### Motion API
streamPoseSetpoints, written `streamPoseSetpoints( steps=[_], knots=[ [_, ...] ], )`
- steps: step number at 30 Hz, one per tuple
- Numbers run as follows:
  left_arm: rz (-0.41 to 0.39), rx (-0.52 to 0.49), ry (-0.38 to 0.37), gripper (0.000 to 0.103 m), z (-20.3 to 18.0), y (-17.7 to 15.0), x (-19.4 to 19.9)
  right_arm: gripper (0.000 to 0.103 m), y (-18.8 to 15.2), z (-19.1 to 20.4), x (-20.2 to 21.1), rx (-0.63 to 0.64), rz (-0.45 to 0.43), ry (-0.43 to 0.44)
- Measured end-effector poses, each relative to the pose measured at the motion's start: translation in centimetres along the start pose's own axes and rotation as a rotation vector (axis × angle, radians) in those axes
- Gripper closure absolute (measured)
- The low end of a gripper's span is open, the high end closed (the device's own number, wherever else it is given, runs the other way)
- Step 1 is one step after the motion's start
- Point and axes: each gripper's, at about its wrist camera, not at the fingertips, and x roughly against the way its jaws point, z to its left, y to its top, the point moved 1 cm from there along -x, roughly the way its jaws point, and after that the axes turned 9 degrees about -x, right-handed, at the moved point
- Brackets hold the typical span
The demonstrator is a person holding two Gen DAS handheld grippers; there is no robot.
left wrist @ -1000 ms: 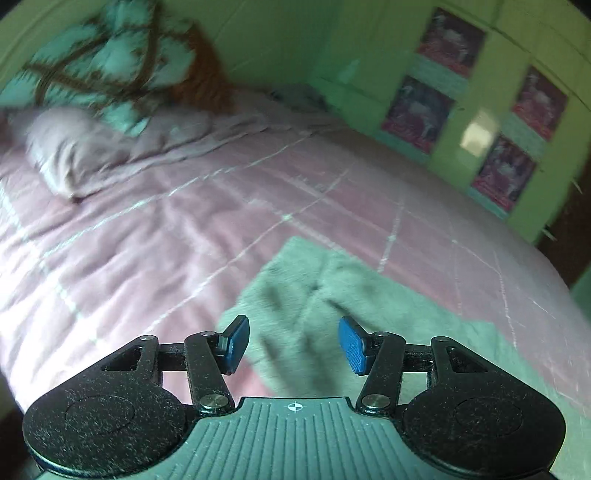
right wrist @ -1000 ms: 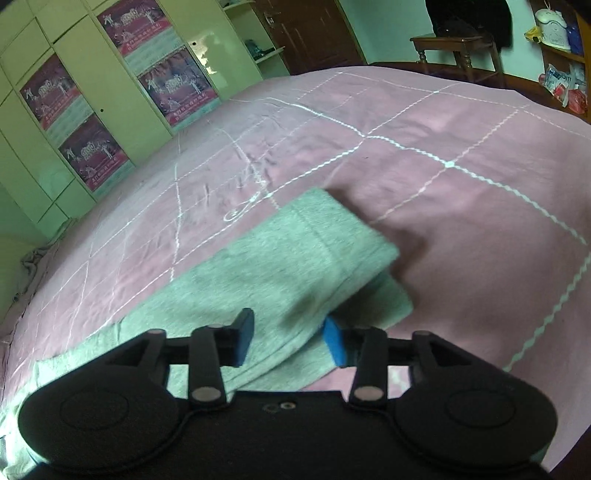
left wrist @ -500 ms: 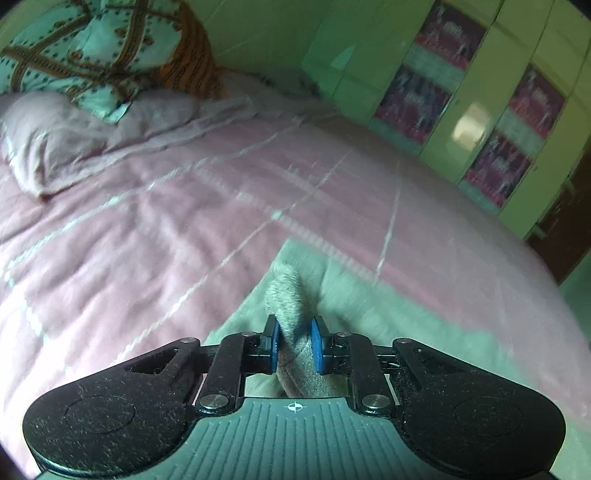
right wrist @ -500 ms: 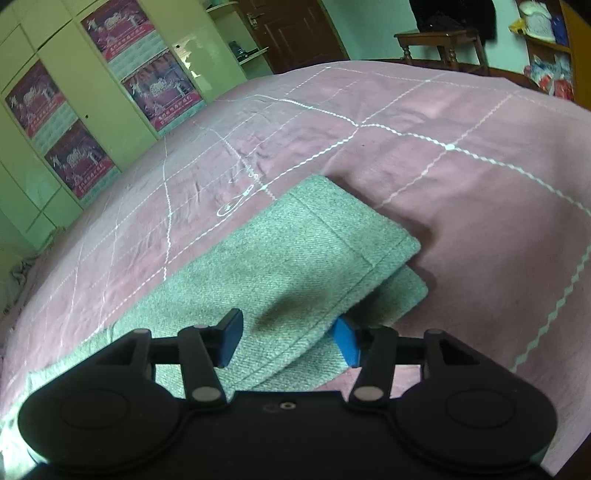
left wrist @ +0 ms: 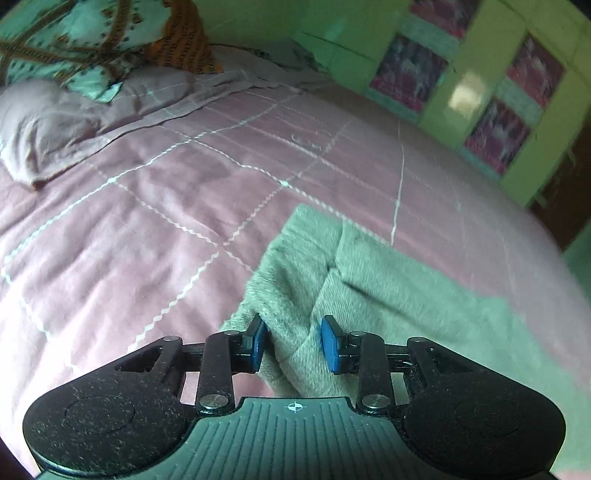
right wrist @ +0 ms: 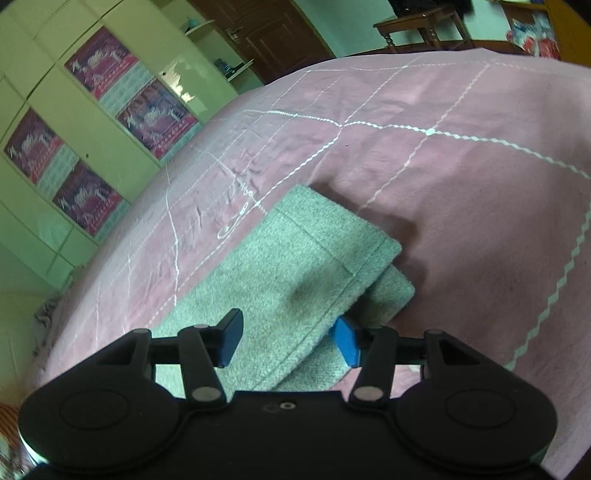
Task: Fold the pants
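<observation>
On the pink bedspread (left wrist: 155,236), crossed by white zigzag stitching, the grey-green pants (right wrist: 280,266) are lying folded lengthwise, and I am holding both of my grippers low over them. My left gripper (left wrist: 294,345) is sitting at one end of the pants (left wrist: 369,288), where a ridge of bunched cloth is rising up between its blue pads (left wrist: 330,343); the jaws are spreading apart at this moment, the left pad is touching the fabric's edge while the right one is standing just clear, so I am letting the cloth go rather than pinching it. My right gripper (right wrist: 290,341) is hovering at the other end, where the two layers are lying one on the other, the upper layer with its stitched hem sitting a little short of the lower one. Its jaws are standing well apart, straddling the hem edge; the left pad is hanging over the top layer and the right pad (right wrist: 346,345) is sitting just beside the stepped edge, neither one pressing, so I am gripping nothing there. Beyond the pants in the left wrist view, a pale pink pillow (left wrist: 48,122) is lying at the head of the bed with a patterned teal and orange cushion (left wrist: 96,40) above it. Along the wall, green wardrobe doors (right wrist: 74,122) with pink posters are standing beside the bed, and a dark wooden table (right wrist: 421,26) is showing far off past the foot.
</observation>
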Motion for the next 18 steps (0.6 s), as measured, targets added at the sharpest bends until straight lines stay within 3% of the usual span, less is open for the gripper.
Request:
streamPoseSetpoints(
  steps=[2, 3, 4, 5, 11, 14, 18],
  knots=[
    [0.018, -0.054, 0.040, 0.072, -1.0, 0.1, -0.4, 0.053, 0.3, -0.5, -0.1, -0.044, -0.015, 0.014],
    [0.021, -0.061, 0.048, 0.072, -1.2, 0.2, -0.5, 0.061, 0.4, -0.7, -0.2, -0.066, -0.022, 0.018],
    [0.024, -0.068, 0.054, 0.073, -1.4, 0.3, -0.6, 0.090, 0.6, -0.8, -0.3, -0.081, -0.021, 0.012],
    [0.025, -0.075, 0.059, 0.073, -1.5, 0.5, -0.5, 0.098, 0.8, -0.8, -0.5, -0.080, -0.014, -0.015],
    [0.019, -0.070, 0.031, 0.073, -0.8, 0.3, -0.3, 0.099, 0.7, 1.4, 2.7, 0.021, -0.086, 0.045],
    [0.023, -0.067, 0.023, 0.073, -0.7, 0.2, -0.4, 0.099, 0.4, 1.2, 2.5, 0.047, -0.070, -0.011],
    [0.041, -0.053, 0.012, 0.073, -0.5, 0.4, -0.4, 0.098, 0.4, -0.8, -0.3, 0.002, 0.023, -0.099]
  ],
)
